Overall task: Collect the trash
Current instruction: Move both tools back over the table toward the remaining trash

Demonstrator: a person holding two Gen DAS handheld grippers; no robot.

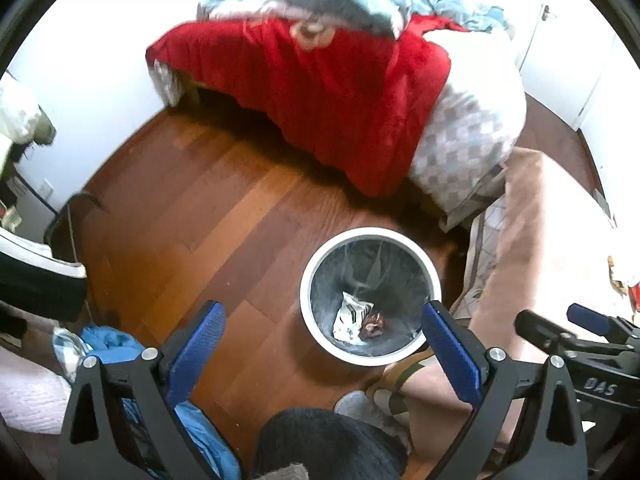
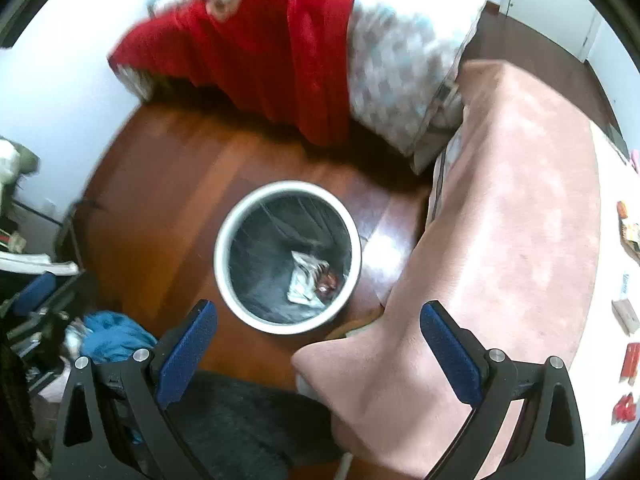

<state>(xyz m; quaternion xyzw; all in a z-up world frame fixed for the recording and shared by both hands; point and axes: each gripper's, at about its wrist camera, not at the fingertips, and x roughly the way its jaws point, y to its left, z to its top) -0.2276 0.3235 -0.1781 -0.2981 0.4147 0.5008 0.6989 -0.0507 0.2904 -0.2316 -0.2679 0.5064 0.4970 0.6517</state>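
A white round trash bin [image 1: 320, 338] with a clear liner stands on the wood floor; it also shows in the right wrist view [image 2: 224, 280]. Inside lie a crumpled white wrapper [image 1: 350, 316] [image 2: 301, 280] and a dark reddish scrap [image 1: 374, 326] [image 2: 326, 282]. My left gripper [image 1: 320, 344] is open and empty, above the bin's near edge. My right gripper [image 2: 316, 340] is open and empty, over the bin's near right side and the pink cover. Several small red and tan wrappers [image 2: 626, 316] lie at the far right on the pink surface.
A bed with a red blanket [image 1: 328, 92] and checkered pillow [image 1: 464, 144] lies behind the bin. A pink-covered surface [image 2: 500, 220] fills the right. Blue cloth [image 1: 116, 344] lies on the floor at left. The right gripper's body [image 1: 580, 340] shows at the left view's right edge.
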